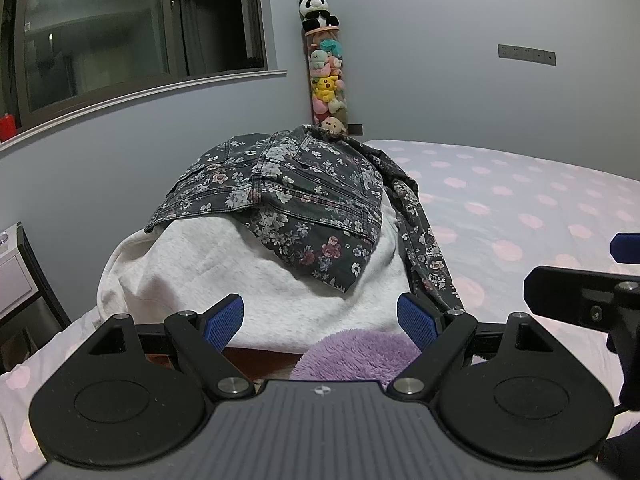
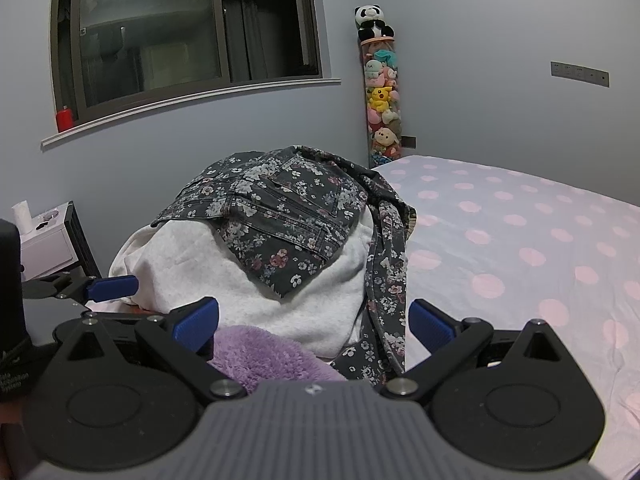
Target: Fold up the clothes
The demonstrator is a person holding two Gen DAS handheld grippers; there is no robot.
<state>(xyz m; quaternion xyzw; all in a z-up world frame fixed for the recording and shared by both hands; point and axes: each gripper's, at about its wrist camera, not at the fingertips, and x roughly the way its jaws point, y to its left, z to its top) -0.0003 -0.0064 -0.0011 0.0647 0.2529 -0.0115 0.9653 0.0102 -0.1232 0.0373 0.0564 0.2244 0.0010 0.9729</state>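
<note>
Atop white sweatshirt [image 1: 256, 280], floral jeans [image 1: 304, 196].

- We see a dark floral denim garment [image 1: 288, 196] crumpled atop the pile, one strip hanging toward five o'clock.
- Beneath it we see a white fleece garment [image 1: 248, 280], bunched.
- At six o'clock lies a purple fuzzy garment [image 2: 264, 356].

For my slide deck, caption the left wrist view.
Open left gripper faces floral denim garment atop white sweatshirt.
</note>
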